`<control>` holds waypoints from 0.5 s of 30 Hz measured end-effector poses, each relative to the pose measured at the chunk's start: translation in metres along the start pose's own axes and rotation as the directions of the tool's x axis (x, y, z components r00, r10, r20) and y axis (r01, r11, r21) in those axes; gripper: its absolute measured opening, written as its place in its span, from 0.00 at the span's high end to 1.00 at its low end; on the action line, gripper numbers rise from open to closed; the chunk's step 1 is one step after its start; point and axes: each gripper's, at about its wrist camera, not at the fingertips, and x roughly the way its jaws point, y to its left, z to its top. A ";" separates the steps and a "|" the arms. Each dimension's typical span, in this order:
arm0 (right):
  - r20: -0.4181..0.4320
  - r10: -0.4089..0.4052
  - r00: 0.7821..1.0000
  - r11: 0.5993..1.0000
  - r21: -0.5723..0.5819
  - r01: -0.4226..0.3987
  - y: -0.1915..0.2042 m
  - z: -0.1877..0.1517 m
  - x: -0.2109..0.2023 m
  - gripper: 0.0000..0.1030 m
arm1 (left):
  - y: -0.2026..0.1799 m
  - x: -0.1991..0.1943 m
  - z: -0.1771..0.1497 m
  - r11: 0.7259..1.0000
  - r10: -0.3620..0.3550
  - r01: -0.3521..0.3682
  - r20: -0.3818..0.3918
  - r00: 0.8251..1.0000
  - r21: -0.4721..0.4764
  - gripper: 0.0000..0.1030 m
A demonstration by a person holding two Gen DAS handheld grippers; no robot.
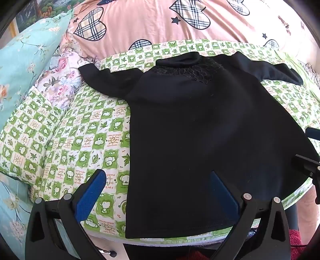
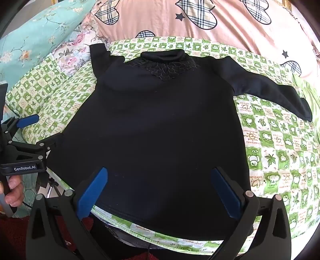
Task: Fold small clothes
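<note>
Black top (image 2: pixel 156 124) on green-checked quilt (image 2: pixel 280 152), pink heart-print duvet (image 2: pixel 230 26).

A home bedroom: a bed spread with a green-and-white checked cartoon quilt (image 1: pixel 84 140), a pink duvet with plaid hearts (image 1: pixel 152 26) bunched behind it, a teal floral pillow (image 1: pixel 24 60) at the side, and a framed landscape picture (image 1: pixel 30 12) on the wall

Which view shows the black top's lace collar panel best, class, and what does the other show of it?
The right wrist view: the lace collar panel sits near the middle, its net pattern and pointed lower edge plain below the rolled neck. The left wrist view shows the same panel off to one side, darker, its pattern fainter.
</note>
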 end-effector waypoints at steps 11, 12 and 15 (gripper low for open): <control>0.001 0.004 1.000 1.000 0.004 -0.004 -0.003 0.001 0.000 0.00 | 0.000 0.001 0.004 1.000 -0.001 0.001 0.003 1.000 0.002 0.00; 0.001 0.004 1.000 1.000 0.005 -0.004 -0.004 0.002 0.000 0.00 | 0.000 0.002 0.004 1.000 -0.002 0.002 0.003 1.000 0.001 0.00; 0.001 0.003 1.000 1.000 0.010 -0.003 -0.005 0.002 0.000 0.00 | 0.000 0.002 0.005 1.000 0.000 0.000 0.001 1.000 0.002 0.00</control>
